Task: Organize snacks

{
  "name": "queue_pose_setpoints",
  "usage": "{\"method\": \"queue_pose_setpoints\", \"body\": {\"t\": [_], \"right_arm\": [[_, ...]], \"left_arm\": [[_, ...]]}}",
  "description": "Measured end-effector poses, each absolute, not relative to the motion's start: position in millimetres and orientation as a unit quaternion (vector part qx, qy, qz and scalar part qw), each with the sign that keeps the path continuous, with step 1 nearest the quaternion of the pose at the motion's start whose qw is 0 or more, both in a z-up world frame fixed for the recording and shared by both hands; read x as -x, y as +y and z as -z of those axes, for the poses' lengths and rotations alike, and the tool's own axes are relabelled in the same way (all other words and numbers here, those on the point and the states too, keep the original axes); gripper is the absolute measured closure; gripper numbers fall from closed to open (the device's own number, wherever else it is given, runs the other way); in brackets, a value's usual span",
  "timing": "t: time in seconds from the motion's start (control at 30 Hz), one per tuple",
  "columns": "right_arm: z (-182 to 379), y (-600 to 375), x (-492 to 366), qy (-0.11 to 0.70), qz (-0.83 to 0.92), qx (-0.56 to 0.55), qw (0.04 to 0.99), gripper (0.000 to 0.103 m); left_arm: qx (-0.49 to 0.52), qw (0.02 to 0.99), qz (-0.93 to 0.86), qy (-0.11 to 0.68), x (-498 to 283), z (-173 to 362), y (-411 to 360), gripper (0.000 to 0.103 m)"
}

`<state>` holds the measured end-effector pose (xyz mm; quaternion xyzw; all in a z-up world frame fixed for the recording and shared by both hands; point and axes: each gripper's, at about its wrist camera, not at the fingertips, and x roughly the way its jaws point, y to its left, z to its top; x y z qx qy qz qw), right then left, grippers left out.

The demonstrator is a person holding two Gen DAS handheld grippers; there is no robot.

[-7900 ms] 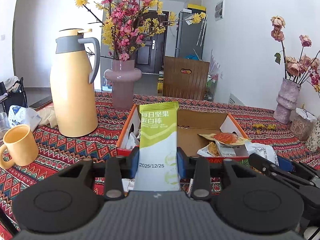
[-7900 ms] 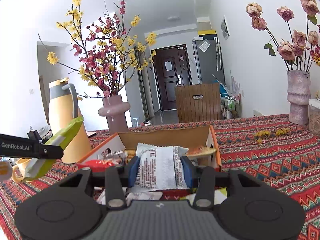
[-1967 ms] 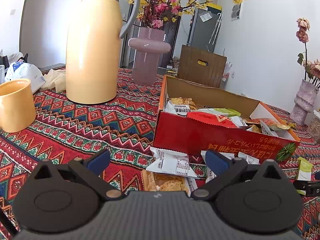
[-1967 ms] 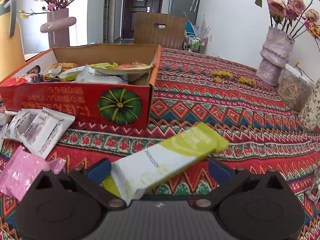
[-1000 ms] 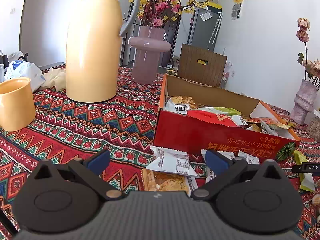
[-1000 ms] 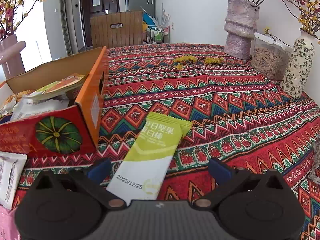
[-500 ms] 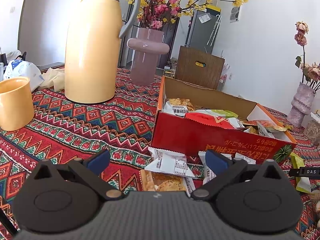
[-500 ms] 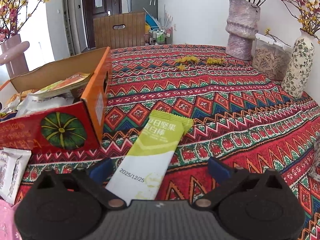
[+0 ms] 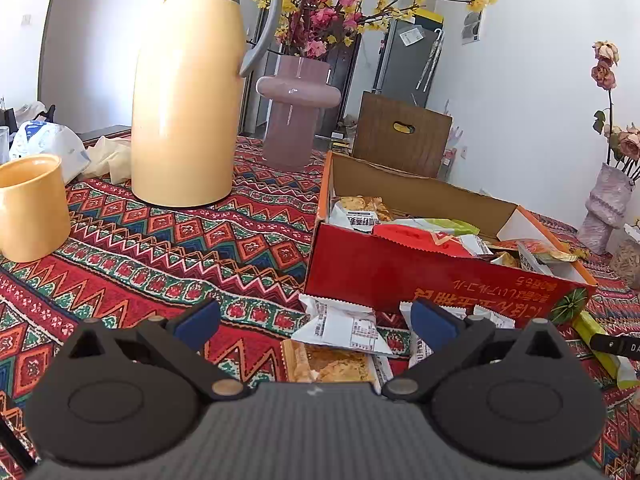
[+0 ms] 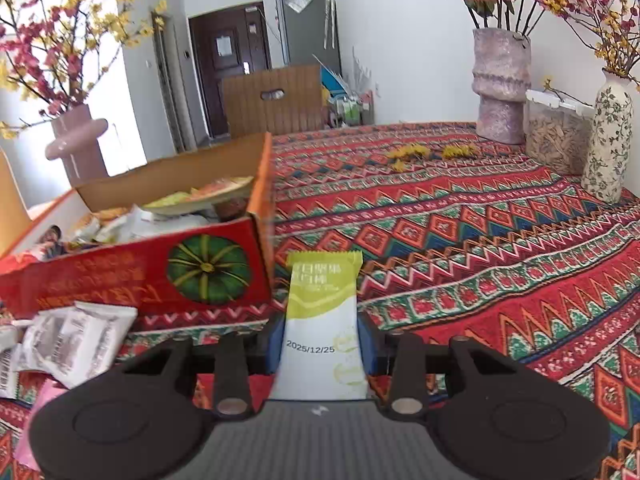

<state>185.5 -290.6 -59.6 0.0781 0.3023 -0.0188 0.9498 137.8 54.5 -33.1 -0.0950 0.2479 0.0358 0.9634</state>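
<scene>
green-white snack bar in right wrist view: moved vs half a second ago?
Yes. The green-white snack bar now lies straight rather than slanted, its top nearer the red box corner. The right gripper jaws have just been closing and now pinch it.

A green-and-white snack bar (image 10: 322,320), printed 2025/12/25, stands lengthwise between the right gripper (image 10: 320,344) pads, clamped, its green end pointing away. The red snack box (image 10: 160,268), open-topped and full of packets, sits ahead-left; loose white packets (image 10: 76,336) lie left.
</scene>
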Motion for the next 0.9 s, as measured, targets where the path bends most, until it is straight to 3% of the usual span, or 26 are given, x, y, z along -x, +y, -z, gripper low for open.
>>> {"method": "queue_pose_setpoints", "body": {"t": [0.43,0.47,0.5,0.7,0.83,0.87,0.9], "right_arm": [[52.9,-294.2,-163.1,0.224,0.001,-0.117,0.968,0.068],[52.4,-295.3,-161.8,0.22,-0.003,-0.121,0.968,0.082],[52.5,-297.1,-161.1,0.219,-0.011,-0.128,0.967,0.102],[54.1,-298.8,-159.9,0.218,-0.02,-0.137,0.966,0.1],[53.4,-303.4,-158.7,0.216,-0.01,-0.145,0.966,0.084],[53.6,-305.2,-159.8,0.222,-0.005,-0.149,0.964,0.061],[53.5,-307.2,-160.3,0.225,0.005,-0.15,0.963,0.049]], "left_arm": [[0.081,0.961,-0.06,0.258,-140.7,32.1,51.9,0.0],[0.081,0.96,-0.059,0.261,-140.5,30.9,52.7,0.0],[0.08,0.96,-0.059,0.263,-140.3,29.6,53.3,0.0],[0.055,0.956,-0.067,0.28,-139.8,26.0,54.6,0.0],[0.052,0.95,-0.066,0.3,-141.3,29.1,54.9,0.0],[0.051,0.95,-0.067,0.301,-141.2,29.1,54.5,0.0],[0.051,0.95,-0.068,0.302,-141.2,28.8,54.3,0.0]]}}
